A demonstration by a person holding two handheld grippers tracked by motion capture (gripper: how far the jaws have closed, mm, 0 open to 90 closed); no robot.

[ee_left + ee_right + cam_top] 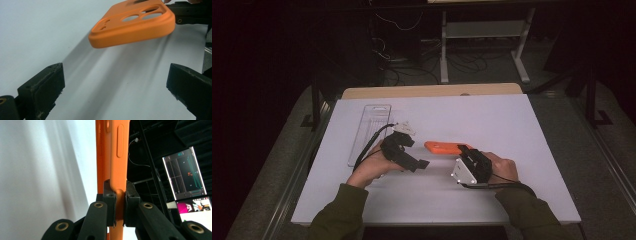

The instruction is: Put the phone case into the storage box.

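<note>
Right tongs (120, 202) are clamping the orange case (443, 147) by its edge, lifting it off the worktop (492, 120); left tongs (115, 87), spread wide, are waiting to take its free end.

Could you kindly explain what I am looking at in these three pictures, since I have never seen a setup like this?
A person sits at a white table with a hand-held claw in each hand; there is no robot arm. The high view looks down from above. The other two views come from cameras riding on each claw, looking along its black jaws. The right claw is shut on the edge of an orange phone case, holding it off the table. The left claw is open, its jaws wide apart and pointed at the case's camera-hole end. A clear plastic package lies flat on the table to the left.
</note>
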